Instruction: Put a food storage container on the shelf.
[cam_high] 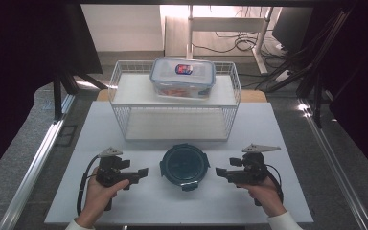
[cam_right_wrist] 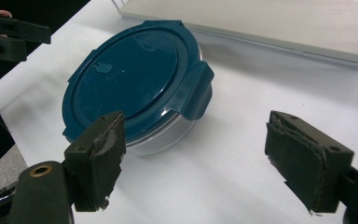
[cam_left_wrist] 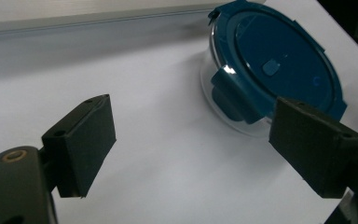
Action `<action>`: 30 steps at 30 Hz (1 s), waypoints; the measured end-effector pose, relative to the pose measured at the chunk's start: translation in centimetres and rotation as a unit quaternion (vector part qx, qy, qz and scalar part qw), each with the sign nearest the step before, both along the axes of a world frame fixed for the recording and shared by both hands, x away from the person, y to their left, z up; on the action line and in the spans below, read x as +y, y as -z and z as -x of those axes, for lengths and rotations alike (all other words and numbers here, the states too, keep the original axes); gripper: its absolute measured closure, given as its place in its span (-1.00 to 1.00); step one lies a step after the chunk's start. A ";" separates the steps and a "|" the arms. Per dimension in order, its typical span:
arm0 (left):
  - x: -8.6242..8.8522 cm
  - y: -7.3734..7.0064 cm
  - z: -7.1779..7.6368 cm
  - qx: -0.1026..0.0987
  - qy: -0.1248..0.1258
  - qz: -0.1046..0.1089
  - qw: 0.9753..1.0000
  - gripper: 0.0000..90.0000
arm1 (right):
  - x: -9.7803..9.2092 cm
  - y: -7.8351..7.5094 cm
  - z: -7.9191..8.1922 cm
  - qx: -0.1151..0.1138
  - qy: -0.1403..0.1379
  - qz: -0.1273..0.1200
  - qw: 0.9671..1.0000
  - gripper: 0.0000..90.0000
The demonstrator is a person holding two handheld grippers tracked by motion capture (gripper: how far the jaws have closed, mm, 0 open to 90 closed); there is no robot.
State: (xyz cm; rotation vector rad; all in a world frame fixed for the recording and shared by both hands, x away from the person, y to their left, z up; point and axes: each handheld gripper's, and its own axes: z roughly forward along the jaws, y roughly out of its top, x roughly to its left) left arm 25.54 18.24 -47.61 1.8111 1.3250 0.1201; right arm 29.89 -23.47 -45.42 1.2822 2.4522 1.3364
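A white table point(cam_high: 268, 143) fills the middle of the high view, with dark curtains to either side and a grey floor around it. At the far part of the table stands a white wire rack point(cam_high: 175, 100) with two shelves. On its top shelf rests a clear rectangular food box point(cam_high: 182, 76) with a blue-edged lid and a red and blue label (contents too blurred to tell).

In front of the rack, near the table's front middle, sits a round glass container point(cam_high: 184, 165) closed with a dark teal lid; its side clips are folded down. It stands between the two tools, apart from both.

The left gripper point(cam_high: 141, 173), held in the person's left hand point(cam_high: 100, 191), points toward the container from the left side. Its jaws are spread wide with nothing between them, and the container lies just beyond them in the left gripper view.

The right gripper point(cam_high: 220, 171), held in the right hand point(cam_high: 266, 194), points at the container from the right side. Its jaws are likewise spread apart and empty.
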 end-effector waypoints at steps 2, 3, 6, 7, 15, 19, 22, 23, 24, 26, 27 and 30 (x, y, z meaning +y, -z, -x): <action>-0.2 -0.1 -0.2 0.005 0.003 0.007 1.000 -0.70 | 0.3 0.1 -0.1 0.003 -0.002 0.001 1.000 -0.56; -0.3 -0.1 -0.3 0.007 0.005 0.009 1.000 -0.70 | 0.4 0.1 -0.2 0.005 -0.005 0.002 1.000 -0.56; -0.8 -0.2 -0.8 0.013 0.007 0.018 1.000 -0.70 | 0.8 0.3 -0.6 0.012 -0.008 0.003 1.000 -0.57; -0.9 -0.2 -0.9 0.015 0.007 0.019 1.000 -0.70 | 0.9 0.4 -1.0 0.015 -0.007 0.000 1.000 -0.57; -2.2 0.6 -3.2 0.056 0.006 0.062 0.996 -0.71 | 2.3 1.0 -3.2 0.051 -0.004 -0.029 0.998 -0.58; -2.7 1.1 -3.9 0.074 0.004 0.084 0.994 -0.73 | 2.9 1.5 -4.2 0.064 -0.001 -0.030 0.998 -0.60; -3.5 1.6 -4.2 0.088 0.012 0.092 0.992 -0.76 | 3.2 2.2 -5.0 0.080 0.001 -0.035 0.996 -0.62; -3.9 1.8 -4.2 0.094 0.017 0.095 0.991 -0.77 | 3.4 2.6 -5.3 0.085 0.003 -0.040 0.996 -0.62; -4.1 1.9 -4.3 0.097 0.019 0.094 0.991 -0.78 | 3.6 2.9 -5.7 0.095 0.003 -0.041 0.995 -0.63; -4.5 2.3 -4.3 0.103 0.021 0.096 0.990 -0.78 | 3.8 3.3 -5.9 0.103 0.001 -0.040 0.994 -0.63; -4.6 2.5 -4.4 0.106 0.020 0.097 0.989 -0.78 | 3.9 3.5 -6.0 0.109 0.000 -0.044 0.993 -0.63; -4.9 2.9 -4.5 0.115 0.021 0.098 0.988 -0.77 | 4.1 3.9 -6.1 0.122 -0.006 -0.051 0.991 -0.65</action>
